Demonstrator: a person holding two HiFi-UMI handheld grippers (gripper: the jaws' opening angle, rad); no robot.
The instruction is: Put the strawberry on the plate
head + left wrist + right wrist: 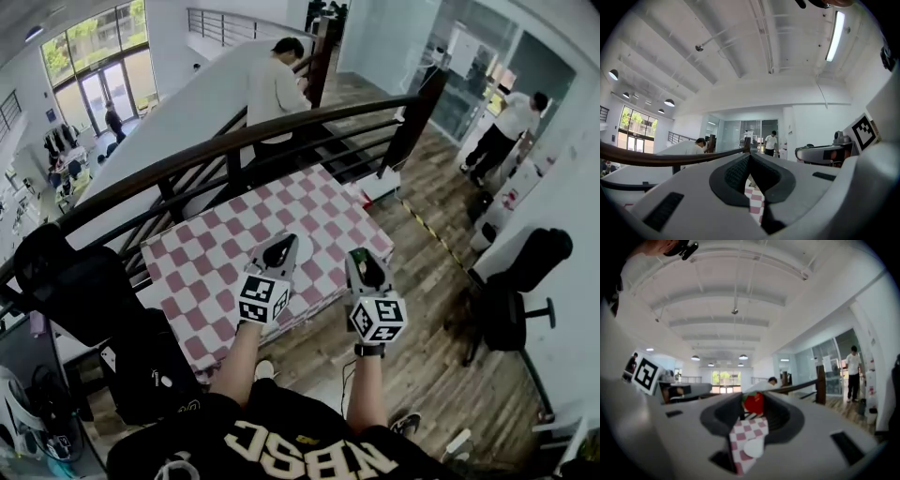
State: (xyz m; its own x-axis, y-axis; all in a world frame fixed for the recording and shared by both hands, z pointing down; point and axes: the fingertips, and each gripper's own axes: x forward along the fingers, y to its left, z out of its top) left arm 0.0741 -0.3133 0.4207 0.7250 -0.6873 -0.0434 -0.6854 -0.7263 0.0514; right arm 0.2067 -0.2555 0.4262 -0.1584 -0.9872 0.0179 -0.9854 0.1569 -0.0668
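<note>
Strawberry (753, 403) sits pinched between the tips of your right gripper (361, 261), its red body filling the gap between the dark fingers (724, 413). You hold it above the near edge of the checkered table (206, 267), whose cloth spreads ahead toward the dark railing (234, 141). Your left gripper (279, 249) hovers just beside it, its fingertips (733, 173) pressed together on nothing.

The person's black shirt (309, 448) reads "NBSC", upside down.
</note>
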